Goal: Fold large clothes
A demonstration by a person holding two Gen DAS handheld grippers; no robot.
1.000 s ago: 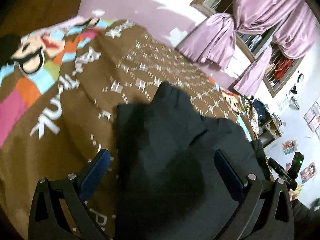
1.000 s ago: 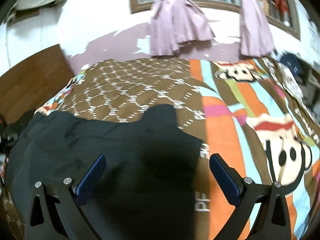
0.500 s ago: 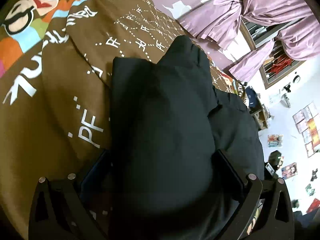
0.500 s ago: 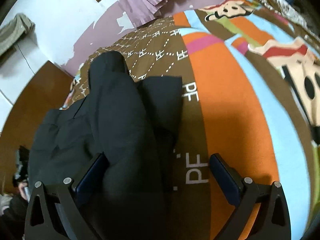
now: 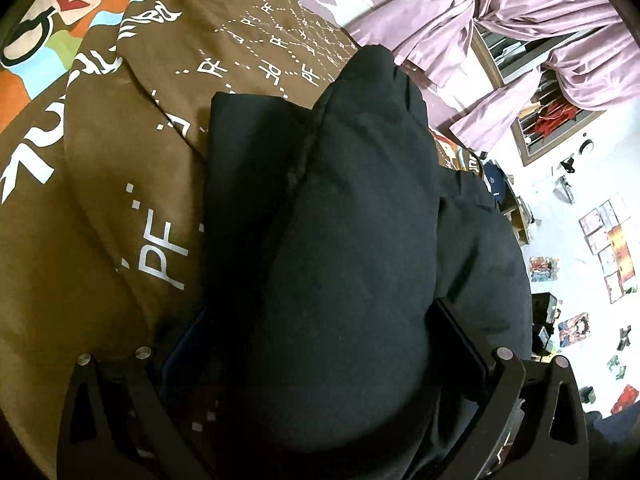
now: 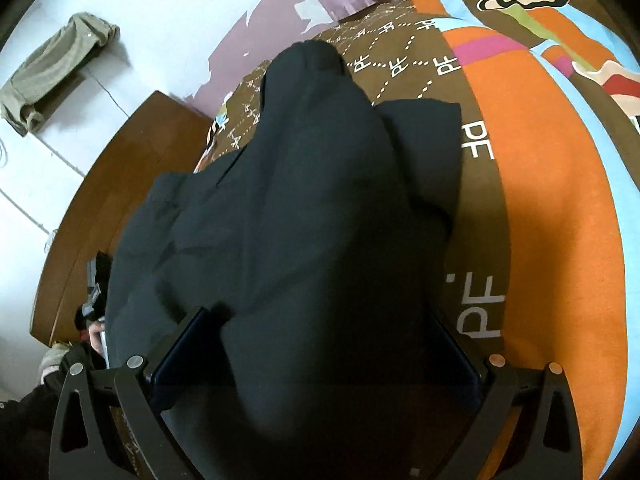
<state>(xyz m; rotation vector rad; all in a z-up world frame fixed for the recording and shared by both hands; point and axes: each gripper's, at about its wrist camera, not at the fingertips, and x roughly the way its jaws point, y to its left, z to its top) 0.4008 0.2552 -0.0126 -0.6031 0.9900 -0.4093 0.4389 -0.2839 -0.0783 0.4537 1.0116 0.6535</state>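
Observation:
A large black garment (image 5: 340,220) lies on a bed with a brown and cartoon-print cover (image 5: 120,208). A thick raised fold of it runs away from each camera, with a flat layer beside it. My left gripper (image 5: 316,320) is wide open with the fold bulging between its fingers. My right gripper (image 6: 316,328) is also wide open around the garment (image 6: 304,216). The fingertips are partly hidden by cloth, so I cannot tell whether they touch it.
Purple curtains (image 5: 540,32) hang at a window past the bed. A wooden headboard (image 6: 120,184) stands at the bed's left end in the right wrist view. The orange part of the cover (image 6: 560,240) lies right of the garment. Shelves and posters (image 5: 600,240) line the wall.
Both grippers have dropped lower and moved in over the garment. The black cloth now fills the space between their fingers, and its fold has risen higher in both views.

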